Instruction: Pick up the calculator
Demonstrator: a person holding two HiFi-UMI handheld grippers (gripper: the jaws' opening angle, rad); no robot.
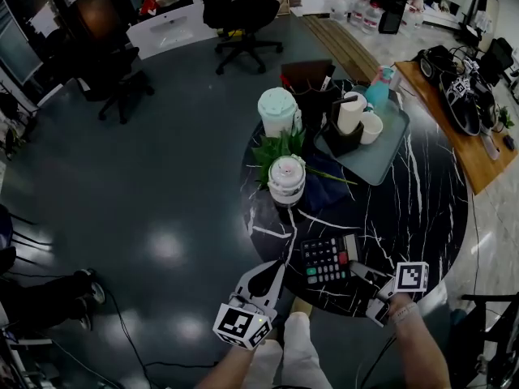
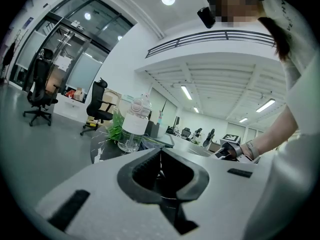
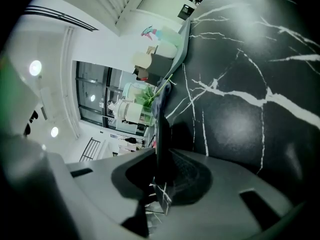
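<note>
Jaws on the right gripper (image 1: 362,275) are clamped on the calculator (image 1: 327,260), which lies by the worktop's (image 1: 430,209) near rim in the head view. Left gripper view: the left gripper (image 2: 160,159) is closed on nothing, off to the side. Right gripper view: only a thin edge is caught, so a lift may tip it out.

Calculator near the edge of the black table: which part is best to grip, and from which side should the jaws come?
Grip its thin right edge, coming low from the near right. The calculator lies flat on the table, so only its edges offer a bite, and the bottle stands behind it. The right gripper is shut on that edge.
</note>
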